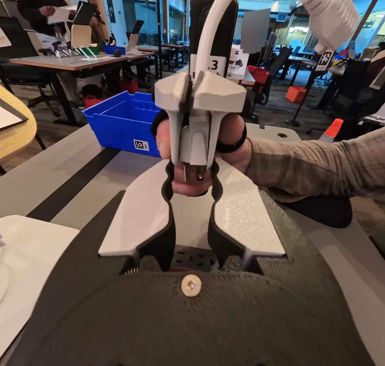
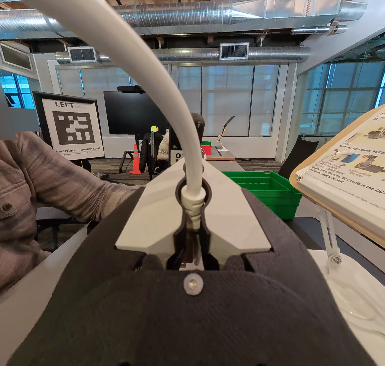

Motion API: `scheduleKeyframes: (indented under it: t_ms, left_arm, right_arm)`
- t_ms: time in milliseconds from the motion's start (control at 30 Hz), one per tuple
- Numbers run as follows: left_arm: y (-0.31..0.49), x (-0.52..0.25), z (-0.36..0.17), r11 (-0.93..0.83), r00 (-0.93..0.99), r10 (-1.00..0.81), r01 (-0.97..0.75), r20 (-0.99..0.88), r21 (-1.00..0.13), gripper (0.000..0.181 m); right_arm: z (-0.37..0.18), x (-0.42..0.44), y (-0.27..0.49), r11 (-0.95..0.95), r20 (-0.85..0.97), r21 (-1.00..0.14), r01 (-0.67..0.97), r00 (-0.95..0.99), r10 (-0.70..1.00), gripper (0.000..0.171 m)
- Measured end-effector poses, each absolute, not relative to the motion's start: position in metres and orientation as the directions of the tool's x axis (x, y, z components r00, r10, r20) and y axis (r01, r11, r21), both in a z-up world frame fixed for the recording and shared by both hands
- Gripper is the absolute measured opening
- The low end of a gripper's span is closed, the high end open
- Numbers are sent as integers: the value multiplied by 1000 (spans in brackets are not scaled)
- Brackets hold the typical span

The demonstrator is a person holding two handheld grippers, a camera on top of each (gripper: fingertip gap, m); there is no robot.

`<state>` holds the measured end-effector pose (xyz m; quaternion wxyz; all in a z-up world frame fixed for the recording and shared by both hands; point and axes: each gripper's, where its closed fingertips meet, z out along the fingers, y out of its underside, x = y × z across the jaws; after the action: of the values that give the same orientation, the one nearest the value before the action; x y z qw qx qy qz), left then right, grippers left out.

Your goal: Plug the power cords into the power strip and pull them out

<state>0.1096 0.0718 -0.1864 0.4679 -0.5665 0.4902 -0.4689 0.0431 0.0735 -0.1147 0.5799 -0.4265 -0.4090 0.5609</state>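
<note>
right gripper: the right gripper [image 2: 192, 216] is closed tight on the white plug [image 1: 194, 145], right where the cord leaves it. the prongs point down.
left gripper: the left gripper [image 1: 191, 181] has its fingers spread apart and holds nothing. its tips sit on each side of the prongs, just under the plug.
cord: the white cord [image 2: 145, 68] goes up from the plug in a big bend. its far end [image 1: 331, 16] looks wrapped in something white and hangs up high.
power strip: a black power strip [image 1: 194, 259] shows low down, between the left gripper's fingers. only a small part of it, with some holes, can be seen. it seems to lie on the grey desk [image 1: 68, 168], well below the plug.
step now: i think the plug is being brought down to the strip to go in.
how to do it well: keep the plug straight up and down, not tipped. turn it so the flat prongs and the round one match the holes. go down slowly and push only when the prongs start to slide in.
left gripper's job: it can press on the strip so it does not slide or lift.
watch out: the stiff cord may pull the plug to one side.
nearby: a blue bin [image 1: 123, 120] and a green bin [image 2: 268, 191] sit on the desk.
</note>
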Motion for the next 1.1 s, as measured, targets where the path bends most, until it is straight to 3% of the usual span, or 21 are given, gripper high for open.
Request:
scheduleKeyframes:
  t_ms: [433, 767, 1000, 1100]
  left_arm:
    - [72, 108, -186, -202, 7, -979, -51, 201, -978, 32]
    - [55, 102, -189, -249, -168, -952, -72, 258, -966, 32]
    - [55, 101, -187, -206, -157, -964, -57, 213, -977, 30]
    - [55, 99, -187, -244, -188, -951, -43, 247, -969, 23]
  right_arm:
    - [-115, 43, 82, -72, -91, -941, -331, 41, 995, 1]
    - [-116, 45, 60, -182, -126, -921, -345, -176, 976, 0]
    - [-113, 48, 58, -206, -139, -908, -364, -203, 969, 2]
    - [-110, 50, 50, -226, -130, -901, -370, -268, 955, 22]
